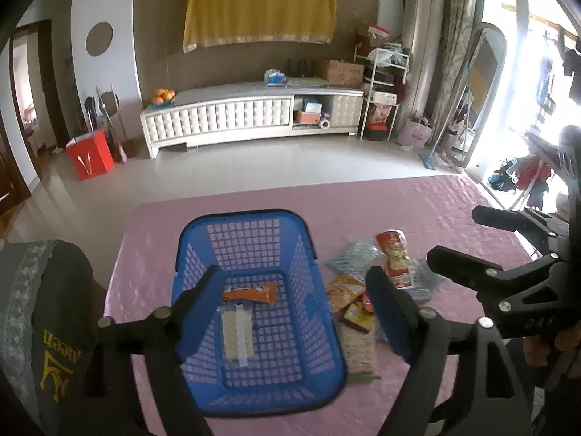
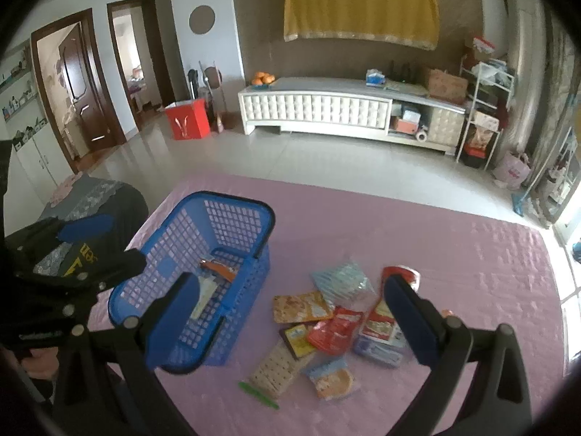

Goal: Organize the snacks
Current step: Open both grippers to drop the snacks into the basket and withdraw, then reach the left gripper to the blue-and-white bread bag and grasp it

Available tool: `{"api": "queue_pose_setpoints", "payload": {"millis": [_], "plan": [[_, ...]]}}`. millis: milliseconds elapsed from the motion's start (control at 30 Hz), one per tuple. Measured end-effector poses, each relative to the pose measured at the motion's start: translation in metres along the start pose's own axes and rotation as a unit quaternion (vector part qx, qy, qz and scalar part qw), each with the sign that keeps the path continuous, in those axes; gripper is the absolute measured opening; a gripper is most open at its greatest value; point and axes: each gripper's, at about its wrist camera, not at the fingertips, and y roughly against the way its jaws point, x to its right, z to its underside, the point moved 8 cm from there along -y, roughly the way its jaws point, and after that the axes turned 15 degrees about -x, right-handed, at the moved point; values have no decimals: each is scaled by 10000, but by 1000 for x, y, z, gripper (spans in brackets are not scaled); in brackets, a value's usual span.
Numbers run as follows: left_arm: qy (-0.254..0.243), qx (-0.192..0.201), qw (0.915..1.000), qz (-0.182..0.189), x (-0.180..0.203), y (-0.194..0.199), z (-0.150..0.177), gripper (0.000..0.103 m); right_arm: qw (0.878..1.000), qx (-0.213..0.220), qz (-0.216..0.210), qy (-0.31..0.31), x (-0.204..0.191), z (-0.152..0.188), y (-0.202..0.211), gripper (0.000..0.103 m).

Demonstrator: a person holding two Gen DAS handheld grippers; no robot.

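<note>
Both tongs spread, empty; snack pile (image 2: pixel 337 330) lies just ahead of right gripper (image 2: pixel 290 321), beside basket (image 1: pixel 189 247); left gripper (image 1: pixel 290 312) hovers over basket.

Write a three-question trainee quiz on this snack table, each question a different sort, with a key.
1. True or false: the blue basket is empty.
2. Multiple choice: the loose snack pile lies on which side of the basket in the right wrist view? A) left B) right C) behind it
3. Short answer: are the jaws of the left gripper and the right gripper gripping anything?

Key
1. False: an orange packet and a pale cracker pack lie on the basket floor.
2. B.
3. No: both stand open with nothing between them.
</note>
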Motion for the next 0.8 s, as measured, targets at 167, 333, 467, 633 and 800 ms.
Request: {"api": "queue_pose_setpoints", "payload": {"millis": [167, 333, 467, 633, 800], "plan": [[-156, 139, 9998, 9, 28, 21, 5, 80, 9999, 114, 43, -85, 11, 15, 21, 103], [-289, 164, 9994, 66, 55, 25, 7, 80, 9997, 188, 107, -148, 27, 30, 37, 103], [-374, 91, 9992, 136, 79, 18, 11, 80, 9994, 182, 160, -244, 43, 42, 41, 103], [-549, -34, 9984, 126, 108, 5, 18, 80, 9990, 136, 285, -307, 64, 60, 41, 103], [-582, -227, 9978, 213, 132, -12, 28, 80, 9988, 35, 302, -380, 81, 74, 36, 103]]}}
